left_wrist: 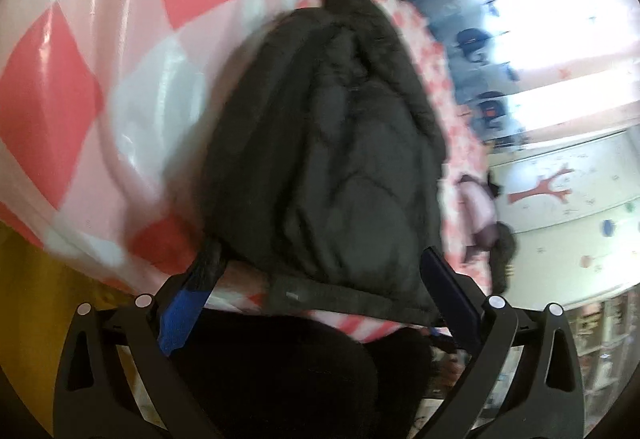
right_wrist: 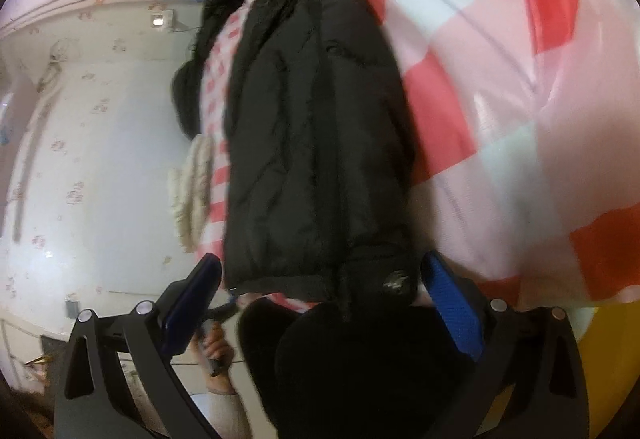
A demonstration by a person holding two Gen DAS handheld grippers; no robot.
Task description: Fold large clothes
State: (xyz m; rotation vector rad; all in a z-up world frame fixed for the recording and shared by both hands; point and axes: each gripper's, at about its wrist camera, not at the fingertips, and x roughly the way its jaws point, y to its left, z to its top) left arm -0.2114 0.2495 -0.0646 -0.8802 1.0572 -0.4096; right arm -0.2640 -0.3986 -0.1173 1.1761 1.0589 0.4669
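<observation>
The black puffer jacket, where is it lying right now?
The black puffer jacket lies stretched on the pink checked bedspread, its hem between the open right gripper fingers.

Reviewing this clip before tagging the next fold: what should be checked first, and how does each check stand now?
1. Left gripper open around the hem: ok, fingers apart.
2. Right gripper open, nothing pinched: ok.
3. Black puffer jacket folded into a narrow strip on the checkered bedspread: ok.
4. Hem at the bed's near edge, within reach: ok.
5. Other dark garment apart from the jacket: ok.
6. Sleeves tucked inside: cannot tell.
</observation>
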